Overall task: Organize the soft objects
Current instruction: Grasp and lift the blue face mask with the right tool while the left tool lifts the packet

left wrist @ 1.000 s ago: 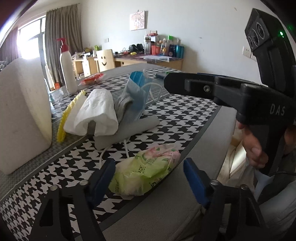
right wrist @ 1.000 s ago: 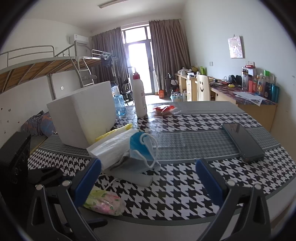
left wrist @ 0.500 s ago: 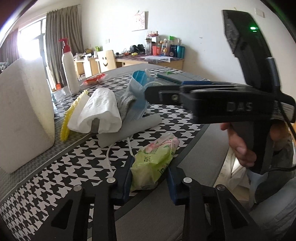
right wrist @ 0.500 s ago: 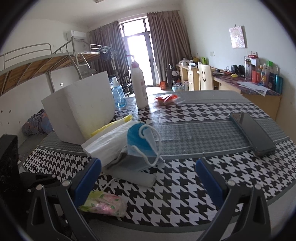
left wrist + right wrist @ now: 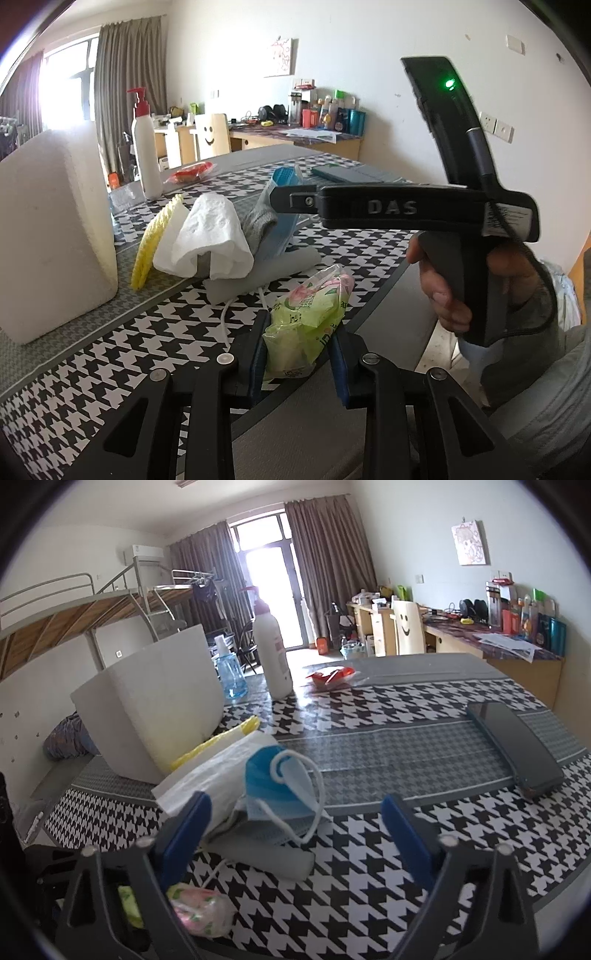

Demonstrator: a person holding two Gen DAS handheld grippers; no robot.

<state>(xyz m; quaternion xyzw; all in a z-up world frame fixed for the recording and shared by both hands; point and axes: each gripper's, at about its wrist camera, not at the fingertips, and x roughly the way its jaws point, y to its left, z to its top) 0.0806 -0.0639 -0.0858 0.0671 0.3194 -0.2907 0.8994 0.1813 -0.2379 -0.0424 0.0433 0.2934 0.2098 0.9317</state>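
Note:
My left gripper (image 5: 298, 354) is shut on a green and pink tissue pack (image 5: 310, 314) at the table's near edge, its blue pads squeezing the pack's sides. That pack (image 5: 199, 908) also shows low left in the right wrist view. Behind it lies a pile: a blue face mask (image 5: 273, 786), a white paper towel (image 5: 214, 236), a grey sock (image 5: 258, 225) and a yellow cloth (image 5: 147, 243). My right gripper (image 5: 295, 805) hovers just before the mask, its jaws closing. The mask sits between them, and the pads do not touch it.
A white foam box (image 5: 155, 701) stands left of the pile. A lotion bottle (image 5: 273, 657), a blue bottle (image 5: 229, 672) and a red packet (image 5: 332, 674) stand farther back. A dark phone (image 5: 517, 746) lies at the right on the houndstooth tablecloth (image 5: 369, 886).
The left gripper's jaws closed onto the tissue pack and now squeeze it. The right gripper moved closer to the mask pile, and its jaws narrowed.

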